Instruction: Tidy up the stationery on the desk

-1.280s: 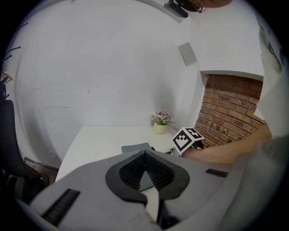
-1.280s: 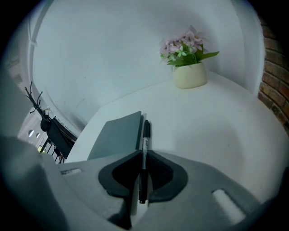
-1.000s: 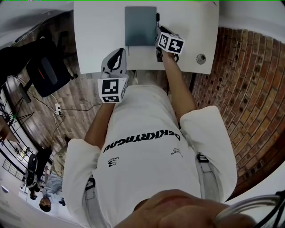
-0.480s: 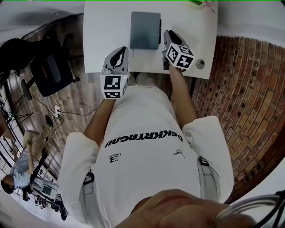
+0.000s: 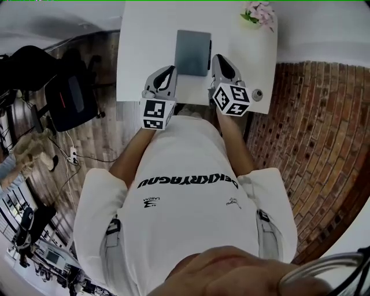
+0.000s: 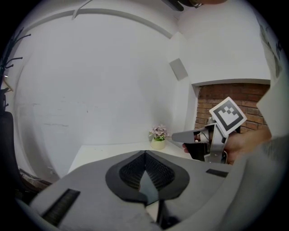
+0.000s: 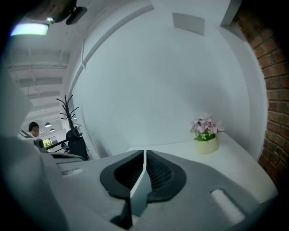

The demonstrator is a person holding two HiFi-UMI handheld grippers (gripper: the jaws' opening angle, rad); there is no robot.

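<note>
A grey notebook [image 5: 193, 53] lies flat in the middle of the white desk [image 5: 144, 46]. A thin dark pen [image 5: 209, 49] runs along its right edge. My left gripper [image 5: 168, 71] hovers at the desk's near edge, just left of the notebook's near corner. Its jaws are shut and hold nothing [image 6: 145, 153]. My right gripper [image 5: 220, 59] is just right of the notebook and the pen, also shut and holding nothing [image 7: 144, 152]. The right gripper [image 6: 179, 136] also shows from the side in the left gripper view.
A small pot of pink flowers [image 5: 258, 13] [image 7: 206, 133] [image 6: 158, 136] stands at the desk's far right corner. A round grommet [image 5: 257, 92] sits near the front right corner. A brick wall [image 5: 312, 127] is to the right and a black chair [image 5: 63, 92] to the left.
The head view has tilted, so the desk's far side and the flower pot have come into sight. The right gripper has drawn back a little along the notebook's right edge toward the near side.
</note>
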